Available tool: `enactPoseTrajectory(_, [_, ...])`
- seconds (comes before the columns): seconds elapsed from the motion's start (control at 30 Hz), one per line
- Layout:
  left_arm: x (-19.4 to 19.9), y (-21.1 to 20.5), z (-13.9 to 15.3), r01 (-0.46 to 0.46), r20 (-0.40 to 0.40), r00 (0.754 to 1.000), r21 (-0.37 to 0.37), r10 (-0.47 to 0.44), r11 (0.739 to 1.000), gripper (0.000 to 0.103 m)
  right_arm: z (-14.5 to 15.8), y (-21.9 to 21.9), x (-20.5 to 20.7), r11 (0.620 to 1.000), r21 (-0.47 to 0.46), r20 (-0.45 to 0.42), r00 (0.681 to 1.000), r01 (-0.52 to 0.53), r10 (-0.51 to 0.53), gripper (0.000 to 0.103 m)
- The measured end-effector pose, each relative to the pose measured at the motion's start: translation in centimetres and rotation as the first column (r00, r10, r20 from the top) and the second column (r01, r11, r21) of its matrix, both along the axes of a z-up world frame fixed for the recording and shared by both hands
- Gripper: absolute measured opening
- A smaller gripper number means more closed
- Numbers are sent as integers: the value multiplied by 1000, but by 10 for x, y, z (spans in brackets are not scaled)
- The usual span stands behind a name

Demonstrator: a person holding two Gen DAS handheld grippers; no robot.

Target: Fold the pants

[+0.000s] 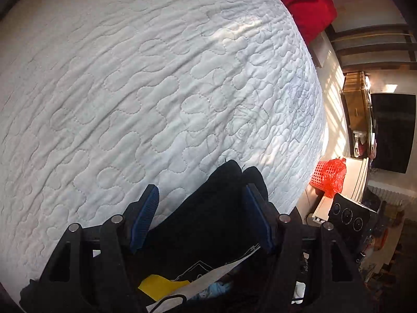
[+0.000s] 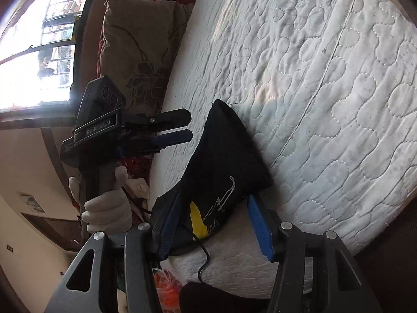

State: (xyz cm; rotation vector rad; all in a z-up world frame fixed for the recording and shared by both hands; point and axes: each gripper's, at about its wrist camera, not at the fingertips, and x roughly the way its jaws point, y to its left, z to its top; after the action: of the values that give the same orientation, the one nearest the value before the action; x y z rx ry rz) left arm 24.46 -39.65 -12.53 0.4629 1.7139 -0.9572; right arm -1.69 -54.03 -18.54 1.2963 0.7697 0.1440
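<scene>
Left wrist view was filled mostly by the white quilted mattress (image 1: 161, 83), its stitched surface wrinkled and streaked with sunlight toward its far edge. Beyond that far edge of the mattress lay a red cushion (image 1: 305, 2). Off the mattress's right side stood a red mesh basket (image 1: 328, 180) with a red plastic bag in it. On the near part of the mattress lay the black pants (image 1: 221, 221), bunched into a dark heap with a white line print and a yellow patch (image 1: 159, 285) showing. The left gripper (image 1: 206, 216) hung over the mattress with its blue-padded fingers (image 1: 146, 216) spread wide; the pants sat between them, but neither pad clearly pressed the cloth.

From the right wrist view, the same mattress (image 2: 312, 78) ran up and to the right, and a brown flowered pillow (image 2: 140, 49) leaned at its left edge, with a bright window (image 2: 34, 47) farther left of that. The pants (image 2: 221, 161) rested near the mattress's lower left edge, rising to a point, and a thin black cord (image 2: 204, 255) trailed from them down over the mattress side. The right gripper (image 2: 216, 224) was spread, one blue pad on each side of the pants' lower end. Left of the mattress, a gloved hand (image 2: 106, 211) held the left gripper (image 2: 189, 126), seen edge-on there.
</scene>
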Motion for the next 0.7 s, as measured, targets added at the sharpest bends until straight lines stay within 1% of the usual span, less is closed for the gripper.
enactPoseTrajectory(0.07, [-7,-9,-4,97,16,995,6,-98,995,66,-5,2,3,1000,-7,-20,1000,14,-14,55])
enactPoseTrajectory(0.1, [-13,-14,-5,145,27,989,8,-146,989,66,-6,4,4,1000,-14,-27,999,23,-23,55])
enactPoseTrajectory(0.17, [-24,-24,-6,228,21,973,3,-228,974,66,-9,8,4,999,-8,-29,999,44,-44,55])
enactPoseTrajectory(0.23, [-40,-31,-6,316,33,948,6,-316,949,67,-11,8,7,998,-4,-25,998,61,-61,55])
enactPoseTrajectory(0.3, [-53,-38,-8,405,60,912,31,-407,914,67,-12,9,9,998,-12,-12,998,55,-55,55])
enactPoseTrajectory(0.33, [-55,-43,-8,436,71,896,41,-438,899,67,-13,10,9,998,-24,-8,998,54,-54,55])
enactPoseTrajectory(0.43, [-63,-52,-6,476,99,873,52,-478,878,67,-14,14,13,998,-46,6,999,52,-52,52])
enactPoseTrajectory(0.5, [-68,-54,-6,474,120,871,50,-477,879,66,-15,19,17,996,-67,9,999,51,-50,44])
enactPoseTrajectory(0.53, [-69,-59,-6,473,139,869,45,-475,880,65,-16,20,18,996,-74,12,999,52,-51,32])
enactPoseTrajectory(0.57, [-71,-58,-5,473,158,867,40,-473,880,60,-18,21,23,996,-71,12,999,48,-47,18])
enactPoseTrajectory(0.6, [-72,-56,-4,470,173,866,32,-468,882,56,-20,22,27,997,-65,9,999,46,-46,14])
enactPoseTrajectory(0.63, [-74,-58,-3,463,180,870,22,-459,886,46,-21,23,30,996,-70,6,999,47,-47,12])
enactPoseTrajectory(0.67, [-73,-57,-2,448,173,880,6,-442,894,36,-19,19,34,995,-90,8,999,41,-41,10])
enactPoseTrajectory(0.7, [-68,-57,-3,426,173,892,-3,-419,905,34,-15,21,36,992,-126,11,1000,30,-29,10])
